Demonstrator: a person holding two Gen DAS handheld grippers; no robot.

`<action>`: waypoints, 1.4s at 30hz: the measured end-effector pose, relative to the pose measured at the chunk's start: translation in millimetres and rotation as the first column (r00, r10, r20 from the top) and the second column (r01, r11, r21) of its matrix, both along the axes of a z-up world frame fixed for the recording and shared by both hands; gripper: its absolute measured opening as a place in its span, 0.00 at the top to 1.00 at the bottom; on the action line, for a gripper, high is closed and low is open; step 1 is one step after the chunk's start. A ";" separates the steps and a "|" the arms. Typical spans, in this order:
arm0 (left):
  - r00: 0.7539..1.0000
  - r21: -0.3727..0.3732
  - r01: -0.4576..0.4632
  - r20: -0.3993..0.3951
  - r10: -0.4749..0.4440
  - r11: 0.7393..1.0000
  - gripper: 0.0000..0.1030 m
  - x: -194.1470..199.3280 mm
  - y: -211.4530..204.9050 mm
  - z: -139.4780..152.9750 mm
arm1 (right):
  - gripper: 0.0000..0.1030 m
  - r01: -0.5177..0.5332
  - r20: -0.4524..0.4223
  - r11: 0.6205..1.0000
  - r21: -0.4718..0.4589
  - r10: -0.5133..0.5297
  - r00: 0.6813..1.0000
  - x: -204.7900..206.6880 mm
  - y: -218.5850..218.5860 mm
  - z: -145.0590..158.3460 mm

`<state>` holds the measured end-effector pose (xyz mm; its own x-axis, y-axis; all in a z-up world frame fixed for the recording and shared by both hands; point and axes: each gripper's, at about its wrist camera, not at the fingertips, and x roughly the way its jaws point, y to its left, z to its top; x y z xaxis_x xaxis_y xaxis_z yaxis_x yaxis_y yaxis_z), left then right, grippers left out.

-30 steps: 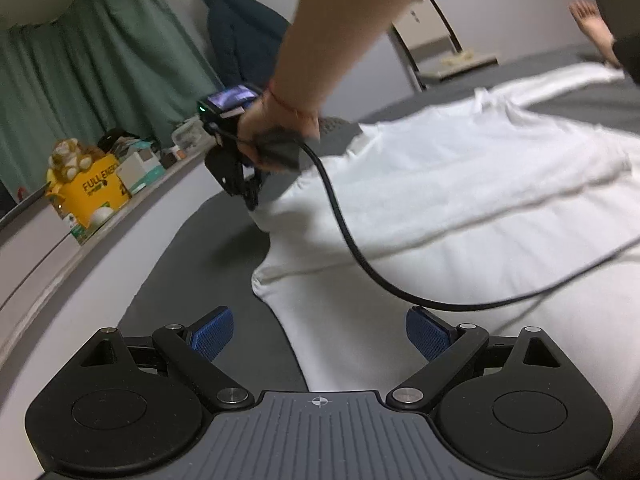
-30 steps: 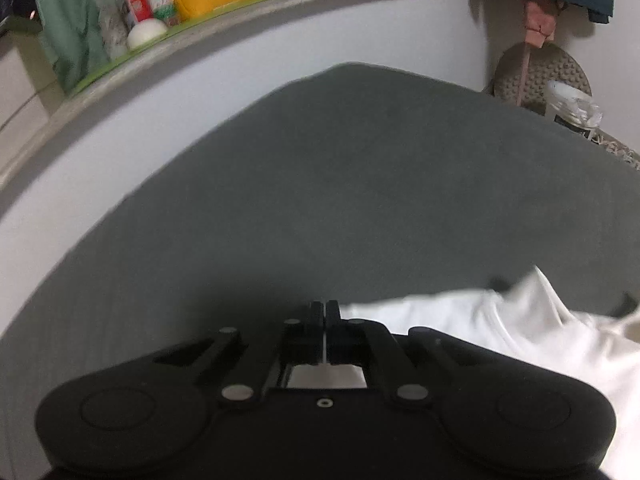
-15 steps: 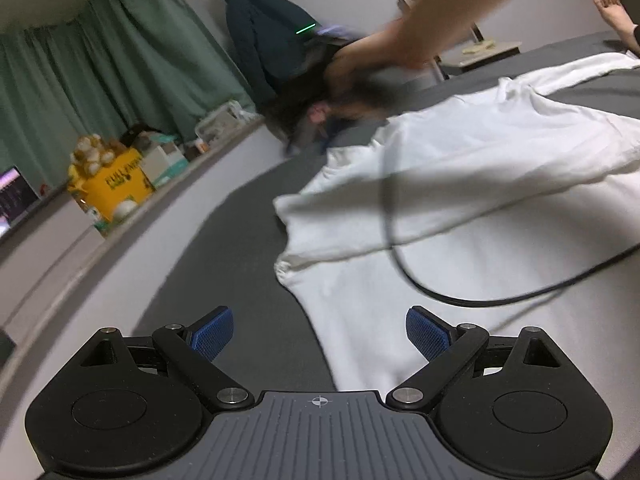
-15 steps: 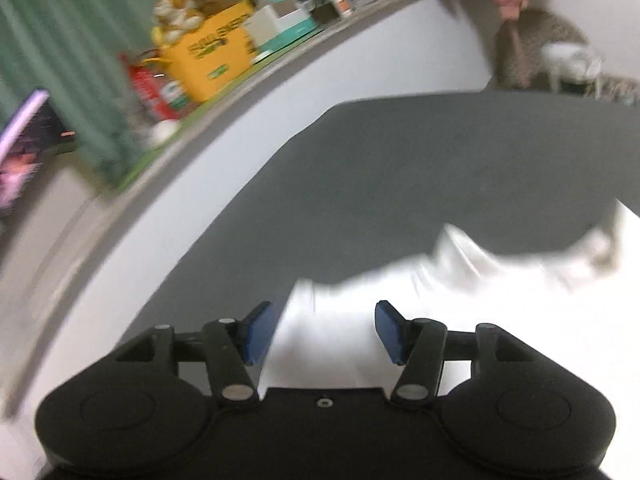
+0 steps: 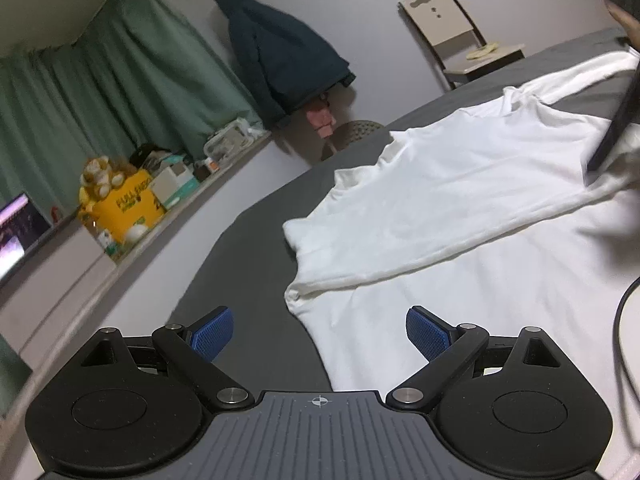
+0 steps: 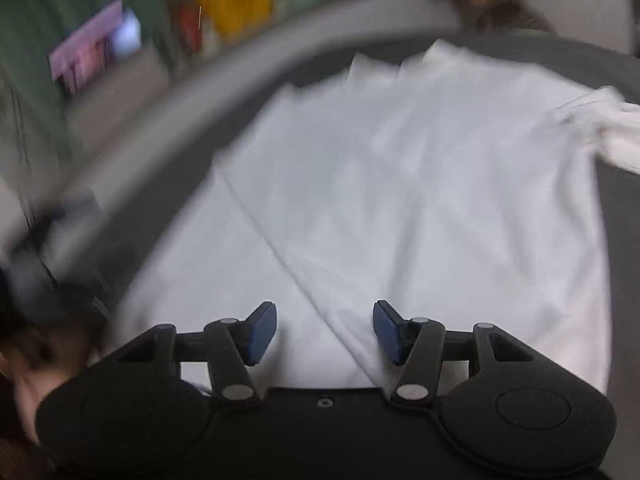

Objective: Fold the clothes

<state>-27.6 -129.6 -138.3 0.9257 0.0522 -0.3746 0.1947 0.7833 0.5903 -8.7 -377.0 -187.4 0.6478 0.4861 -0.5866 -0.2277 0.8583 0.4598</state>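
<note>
Grey bed (image 5: 248,248) carries the white shirt (image 5: 460,200), its long axis running from 7 to 1 o'clock. Left tool (image 5: 318,332) gapes wide and empty, the folded sleeve edge near at 12 o'clock; right tool (image 6: 324,332) hovers half-open, empty, over cloth.

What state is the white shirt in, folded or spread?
Partly folded: the white long-sleeved shirt lies mostly flat on the grey bed, with one sleeve laid across its body.
</note>
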 end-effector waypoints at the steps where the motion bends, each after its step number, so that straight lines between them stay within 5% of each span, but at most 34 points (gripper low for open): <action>1: 1.000 0.012 0.017 -0.005 -0.017 1.000 0.09 -0.7 -2.4 -1.5 | 0.44 0.060 0.030 0.997 0.049 -0.061 0.998 -4.9 -16.9 8.5; 3: 0.998 0.036 0.053 -0.017 -0.052 0.998 0.09 -2.3 -7.2 -4.8 | 0.44 0.260 0.013 0.959 0.110 -0.263 0.965 -1.2 -74.9 16.5; 6: 0.996 0.076 0.087 -0.038 -0.084 0.993 0.09 -1.2 -13.9 -11.1 | 0.44 0.543 -0.068 0.832 0.109 -0.539 0.839 15.0 -178.4 14.8; 9: 0.993 0.101 0.106 -0.053 -0.101 0.989 0.09 -0.1 -17.7 -15.7 | 0.47 0.666 -0.038 0.735 -0.127 -0.675 0.737 35.4 -254.4 22.8; 12: 0.992 0.115 0.111 -0.069 -0.104 0.987 0.09 1.3 -19.3 -19.0 | 0.48 0.701 -0.039 0.652 -0.289 -0.740 0.672 54.7 -313.3 35.0; 14: 0.992 0.117 0.103 -0.078 -0.094 0.988 0.09 2.3 -18.7 -19.4 | 0.50 0.692 -0.090 0.630 -0.353 -0.759 0.645 68.8 -339.0 37.2; 18: 0.993 0.120 0.085 -0.092 -0.074 0.989 0.09 6.7 -15.8 -21.7 | 0.51 0.603 -0.135 0.628 -0.492 -0.739 0.660 89.4 -354.6 32.8; 21: 0.992 0.130 0.085 -0.108 -0.071 0.988 0.09 8.5 -15.1 -24.2 | 0.51 0.587 -0.183 0.603 -0.540 -0.765 0.618 98.4 -352.3 23.0; 25: 0.990 0.147 0.092 -0.115 -0.076 0.985 0.09 9.2 -17.2 -25.2 | 0.54 0.663 -0.200 0.571 -0.484 -0.810 0.551 80.4 -368.6 8.8; 29: 0.988 0.167 0.111 -0.128 -0.091 0.980 0.09 8.1 -20.3 -27.4 | 0.73 0.667 -0.240 0.584 -0.462 -0.807 0.540 76.4 -377.0 -15.0; 32: 0.987 0.169 0.111 -0.136 -0.088 0.979 0.09 9.1 -20.6 -27.8 | 0.94 0.688 -0.210 0.592 -0.420 -0.801 0.561 71.9 -378.2 -19.7; 35: 0.987 0.156 0.106 -0.134 -0.085 0.982 0.09 9.9 -20.3 -26.7 | 0.94 0.713 -0.118 0.589 -0.380 -0.796 0.594 69.2 -368.1 -1.4; 39: 0.988 0.134 0.113 -0.123 -0.097 0.985 0.09 7.9 -18.6 -24.9 | 0.95 0.713 0.049 0.679 -0.174 -0.718 0.695 57.5 -317.6 69.2; 42: 0.990 0.100 0.106 -0.107 -0.095 0.989 0.09 5.7 -15.1 -20.6 | 0.95 0.584 0.143 0.812 -0.013 -0.576 0.805 55.6 -249.3 133.9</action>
